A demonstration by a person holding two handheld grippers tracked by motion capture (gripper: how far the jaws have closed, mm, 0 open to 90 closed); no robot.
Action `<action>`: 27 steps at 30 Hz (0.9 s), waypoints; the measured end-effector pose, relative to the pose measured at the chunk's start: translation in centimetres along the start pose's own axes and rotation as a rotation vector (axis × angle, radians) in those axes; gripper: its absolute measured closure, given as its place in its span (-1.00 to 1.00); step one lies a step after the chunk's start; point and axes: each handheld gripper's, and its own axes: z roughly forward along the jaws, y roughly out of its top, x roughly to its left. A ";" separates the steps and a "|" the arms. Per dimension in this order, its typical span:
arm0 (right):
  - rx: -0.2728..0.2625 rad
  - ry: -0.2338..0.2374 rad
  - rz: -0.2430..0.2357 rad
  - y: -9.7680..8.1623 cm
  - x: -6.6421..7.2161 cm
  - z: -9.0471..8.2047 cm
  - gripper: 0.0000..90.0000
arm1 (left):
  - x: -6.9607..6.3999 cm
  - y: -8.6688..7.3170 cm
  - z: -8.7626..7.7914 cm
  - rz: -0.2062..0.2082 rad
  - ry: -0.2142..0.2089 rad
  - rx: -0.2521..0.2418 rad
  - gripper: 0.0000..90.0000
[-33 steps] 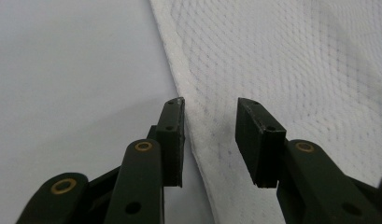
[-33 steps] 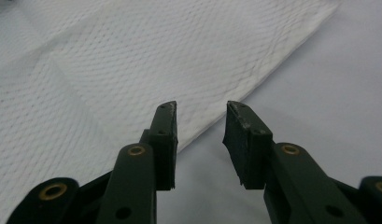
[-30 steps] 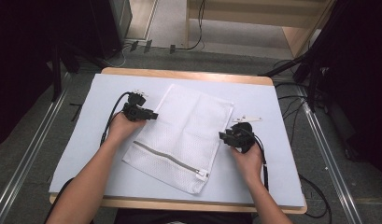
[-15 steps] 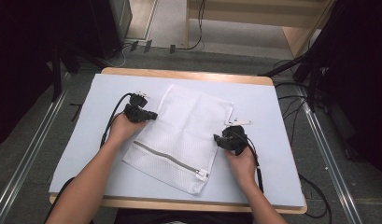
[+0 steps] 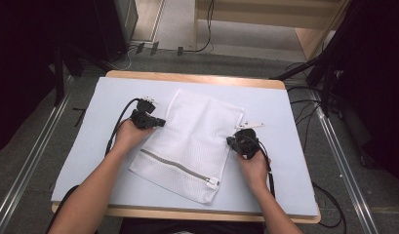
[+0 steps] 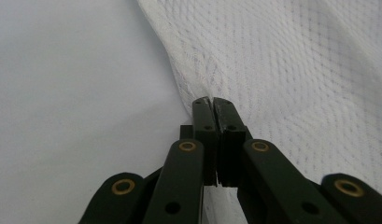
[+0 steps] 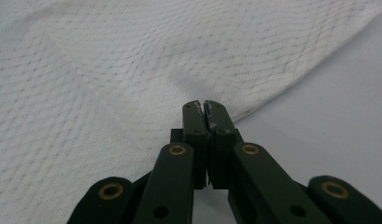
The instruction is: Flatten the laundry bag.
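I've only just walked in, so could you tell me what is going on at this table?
A person is working on a white mesh laundry bag that lies flat on the table, its zipper on the near side. Each hand holds a set of tongs. The left tongs have just closed, pinching the bag's left edge, and the right tongs have just closed on its right edge. The bag has not been lifted.

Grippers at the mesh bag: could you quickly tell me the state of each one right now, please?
Left gripper: shut on the left edge of the white mesh bag, having just closed.
Right gripper: shut on the bag's right edge, having just closed.
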 end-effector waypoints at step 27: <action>-0.003 0.042 -0.013 5.1 -3.0 3.4 1.00 | 1.3 -2.4 -2.0 -0.103 0.043 -0.064 1.00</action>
